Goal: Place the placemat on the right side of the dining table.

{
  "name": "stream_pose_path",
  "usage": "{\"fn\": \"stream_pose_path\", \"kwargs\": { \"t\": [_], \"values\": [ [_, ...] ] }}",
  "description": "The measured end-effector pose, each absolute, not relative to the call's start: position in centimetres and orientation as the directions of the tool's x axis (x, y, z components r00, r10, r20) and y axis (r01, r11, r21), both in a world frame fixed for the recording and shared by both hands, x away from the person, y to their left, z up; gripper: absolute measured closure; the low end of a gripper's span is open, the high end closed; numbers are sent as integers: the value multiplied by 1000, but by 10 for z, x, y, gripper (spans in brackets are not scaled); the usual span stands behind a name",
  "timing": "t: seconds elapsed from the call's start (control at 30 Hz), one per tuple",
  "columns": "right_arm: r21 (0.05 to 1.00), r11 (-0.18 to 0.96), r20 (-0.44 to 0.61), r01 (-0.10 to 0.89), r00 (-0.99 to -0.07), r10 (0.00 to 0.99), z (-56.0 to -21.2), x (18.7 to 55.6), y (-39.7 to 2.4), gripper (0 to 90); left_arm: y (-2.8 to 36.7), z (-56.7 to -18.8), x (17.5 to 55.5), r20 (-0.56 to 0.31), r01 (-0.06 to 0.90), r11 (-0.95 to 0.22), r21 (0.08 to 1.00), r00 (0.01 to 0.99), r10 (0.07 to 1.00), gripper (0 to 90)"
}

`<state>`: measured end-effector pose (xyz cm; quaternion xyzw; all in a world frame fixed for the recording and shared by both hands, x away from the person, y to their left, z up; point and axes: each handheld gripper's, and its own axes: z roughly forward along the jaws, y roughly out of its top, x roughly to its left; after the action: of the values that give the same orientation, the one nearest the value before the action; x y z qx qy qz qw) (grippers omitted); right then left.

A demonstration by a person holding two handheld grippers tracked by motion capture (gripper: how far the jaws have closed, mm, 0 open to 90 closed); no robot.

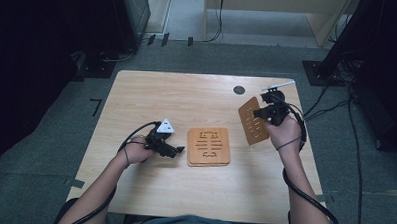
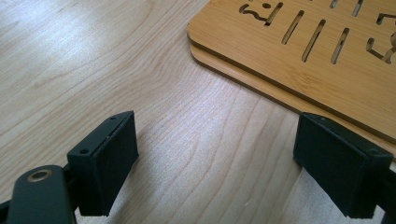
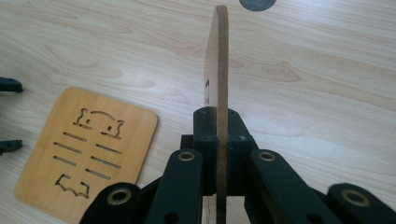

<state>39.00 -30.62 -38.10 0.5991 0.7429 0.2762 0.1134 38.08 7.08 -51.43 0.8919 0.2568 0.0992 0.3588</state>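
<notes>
A: right tongs [image 3: 217,140]?
B: pinching one wooden trivet [image 1: 253,120] by its edge, lifted off the table [image 1: 137,95], likely to separate it.
A: left tongs [image 2: 217,163]?
B: spread, empty, just beside the trivet stack [image 1: 209,146] mid-table, probably to grab or steady it.

The high view looked forward and down from above the person's side onto the whole light wooden table [image 1: 152,95]. The left gripper view sat very low and near the tabletop, facing the corner of the stacked square bamboo boards with cut-out slots [image 2: 299,51], which the high view showed at the table's middle [image 1: 209,147]. The right gripper view looked down from higher, along the thin brown board held on edge [image 3: 219,93], and shared those same stacked boards [image 3: 88,149].
</notes>
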Motion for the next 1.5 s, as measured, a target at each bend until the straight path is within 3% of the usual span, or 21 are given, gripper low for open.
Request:
{"fn": "stream_pose_path", "kwargs": {
  "t": [1.5],
  "values": [
    [569, 16, 149, 822, -122, 981, -372, 390, -355, 874, 70, -515, 380, -6, 387, -607, 695, 846, 533, 122]
  ]
}}
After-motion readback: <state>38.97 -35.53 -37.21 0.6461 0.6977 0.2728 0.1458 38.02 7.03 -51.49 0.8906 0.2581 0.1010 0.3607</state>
